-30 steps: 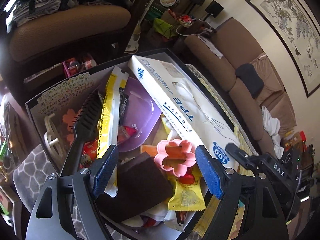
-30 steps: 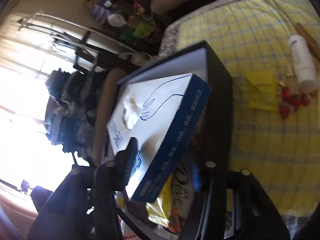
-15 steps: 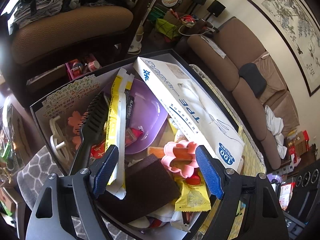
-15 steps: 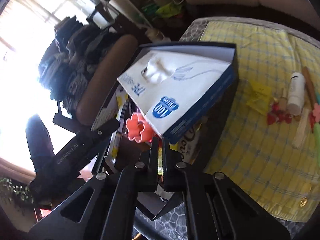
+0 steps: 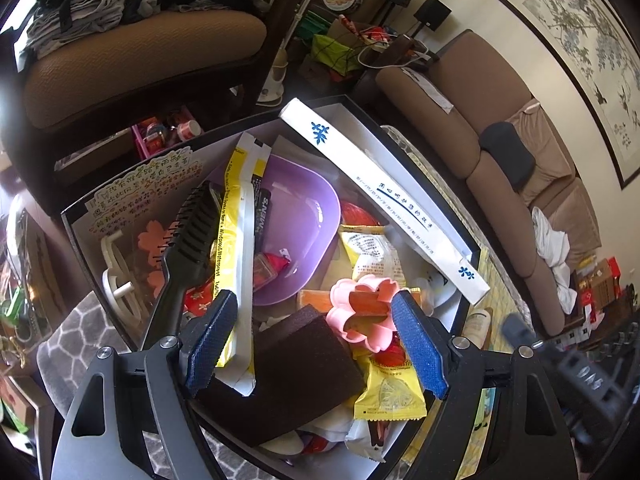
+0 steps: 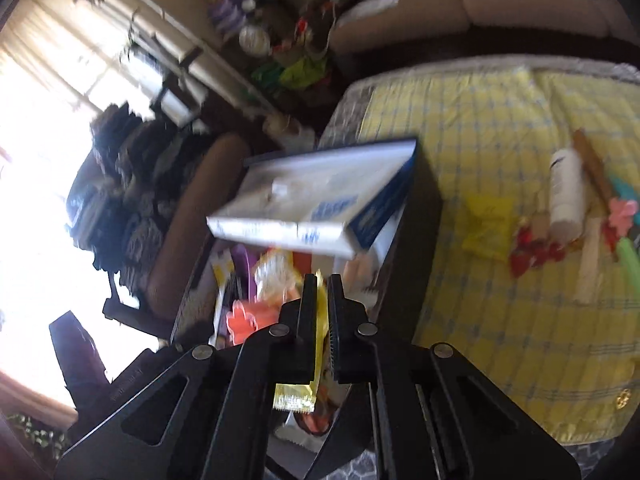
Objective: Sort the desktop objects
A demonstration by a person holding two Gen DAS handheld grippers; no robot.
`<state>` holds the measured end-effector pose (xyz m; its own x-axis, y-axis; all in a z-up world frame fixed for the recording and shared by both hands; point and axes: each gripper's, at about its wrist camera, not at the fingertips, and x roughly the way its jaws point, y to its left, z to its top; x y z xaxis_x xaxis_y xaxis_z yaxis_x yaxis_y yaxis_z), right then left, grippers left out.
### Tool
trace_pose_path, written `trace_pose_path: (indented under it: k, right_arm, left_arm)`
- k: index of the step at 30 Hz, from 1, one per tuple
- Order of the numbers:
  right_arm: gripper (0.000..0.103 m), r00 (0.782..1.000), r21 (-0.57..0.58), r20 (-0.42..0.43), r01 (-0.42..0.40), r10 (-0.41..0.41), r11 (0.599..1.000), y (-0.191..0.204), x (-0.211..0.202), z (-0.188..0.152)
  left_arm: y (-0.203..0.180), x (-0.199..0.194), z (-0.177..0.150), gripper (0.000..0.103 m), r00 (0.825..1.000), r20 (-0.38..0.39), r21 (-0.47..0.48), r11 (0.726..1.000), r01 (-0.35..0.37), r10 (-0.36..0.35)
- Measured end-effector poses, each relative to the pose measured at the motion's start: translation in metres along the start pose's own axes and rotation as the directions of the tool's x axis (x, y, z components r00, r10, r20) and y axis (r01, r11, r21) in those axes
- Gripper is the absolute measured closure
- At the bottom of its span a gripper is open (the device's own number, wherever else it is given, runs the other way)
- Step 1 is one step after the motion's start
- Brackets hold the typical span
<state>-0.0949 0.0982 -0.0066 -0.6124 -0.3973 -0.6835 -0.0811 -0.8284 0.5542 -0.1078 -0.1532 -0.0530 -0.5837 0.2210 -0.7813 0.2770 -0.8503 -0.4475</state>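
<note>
Glove box point(image 5: 384, 196) has tipped: it now stands on its long edge against the far-right wall of the storage bin point(image 5: 76, 224), narrow side toward my left camera. Half a second ago it lay flatter, printed top face up. That uncovers the snack packets underneath, so my read is the bin contents are now reachable.

Right gripper point(image 6: 319, 304): jaws pinched on a yellow snack wrapper point(image 6: 316, 344), sealed end sticking out toward the camera. Half a second ago the jaws were together with nothing visible between them. View is motion-blurred, so I can't tell whether the wrapper is clear of the bin.

Left gripper point(image 5: 316, 344): fingers wide apart, holding nothing, hovering over the near end of the bin, bracketing the brown sponge point(image 5: 292, 376) and pink flower cutter point(image 5: 368, 316). Framing there barely differs from the earlier shots.

Other sorted items sit well apart on the yellow checked cloth point(image 6: 500, 128).
</note>
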Motion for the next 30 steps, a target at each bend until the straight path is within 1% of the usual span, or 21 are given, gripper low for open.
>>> trace_pose_path:
  k: [2,5,6,7,9,10,13,15,16,17,18,20,21,23,27,29,30]
  right_arm:
    - [0.096,0.998,-0.010,0.058,0.016,-0.016,1.000,0.002,-0.007,0.002]
    - [0.096,0.999,-0.031,0.040,-0.006,0.008,0.999,0.003,0.022,0.013]
    - [0.096,0.999,-0.040,0.031,-0.005,0.006,0.999,0.002,0.036,0.016]
    - [0.096,1.000,-0.048,0.004,-0.002,0.002,0.999,0.003,0.046,0.017]
    - [0.096,0.997,-0.049,-0.082,-0.006,0.002,0.999,0.006,0.062,0.009]
    - [0.096,0.997,-0.041,-0.078,-0.011,0.008,0.999,0.005,0.060,0.009]
    - [0.096,1.000,-0.051,0.003,-0.019,0.019,0.999,0.009,0.036,0.006]
    - [0.096,0.996,-0.061,0.085,-0.004,0.009,0.998,0.010,0.023,0.010]
    - [0.096,0.994,-0.056,0.108,0.010,-0.004,0.998,0.011,0.023,0.013]
    - [0.096,0.994,-0.059,0.109,0.021,-0.014,0.998,0.012,0.028,0.018]
    - [0.096,0.997,-0.075,0.077,0.021,-0.015,0.997,0.015,0.040,0.021]
    - [0.096,1.000,-0.090,0.001,-0.003,0.003,0.996,0.014,0.059,0.024]
    - [0.096,1.000,-0.084,-0.018,-0.011,0.010,0.996,0.012,0.061,0.023]
    - [0.096,1.000,-0.066,0.001,-0.019,0.019,0.998,0.007,0.046,0.022]
    - [0.096,0.992,-0.067,0.117,-0.046,0.054,0.997,0.001,-0.014,0.022]
    - [0.092,0.987,-0.062,0.148,-0.053,0.061,0.997,-0.005,-0.035,0.024]
    - [0.087,0.985,-0.053,0.160,-0.050,0.058,0.997,-0.010,-0.045,0.025]
  left_arm:
    - [0.000,0.001,0.000,0.021,1.000,-0.005,0.000,1.000,-0.002,0.002]
    - [-0.002,-0.001,-0.001,0.021,1.000,-0.007,0.006,1.000,-0.005,0.005]
    - [-0.002,-0.001,-0.002,0.021,1.000,-0.008,0.005,1.000,-0.002,0.002]
    - [-0.002,-0.002,-0.002,0.021,1.000,-0.007,0.003,1.000,0.001,-0.001]
    - [-0.002,-0.002,-0.001,0.021,1.000,-0.007,0.008,1.000,0.002,-0.002]
    - [-0.003,-0.002,-0.001,0.021,1.000,-0.007,0.011,1.000,0.001,0.000]
    - [-0.003,-0.001,-0.001,0.021,1.000,-0.010,0.010,1.000,-0.005,0.005]
    - [-0.003,0.000,-0.001,0.021,1.000,-0.009,0.011,1.000,-0.008,0.008]
    - [-0.004,0.000,-0.002,0.021,1.000,-0.008,0.014,1.000,-0.010,0.010]
    - [-0.004,0.000,-0.002,0.021,1.000,-0.008,0.018,1.000,-0.010,0.010]
    - [-0.005,0.000,-0.002,0.021,1.000,-0.008,0.022,1.000,-0.011,0.011]
    - [-0.007,-0.001,-0.003,0.021,1.000,-0.007,0.030,1.000,-0.004,0.004]
    - [-0.007,-0.001,-0.002,0.021,1.000,-0.008,0.031,1.000,-0.001,0.001]
    - [-0.009,-0.001,-0.002,0.021,1.000,-0.009,0.040,0.999,-0.005,0.005]
    - [-0.016,-0.003,-0.005,0.021,1.000,-0.015,0.054,0.999,-0.009,0.009]
    - [-0.024,-0.006,-0.008,0.021,1.000,-0.016,0.081,0.997,-0.007,0.009]
    - [-0.029,-0.008,-0.010,0.021,1.000,-0.013,0.100,0.995,-0.007,0.009]
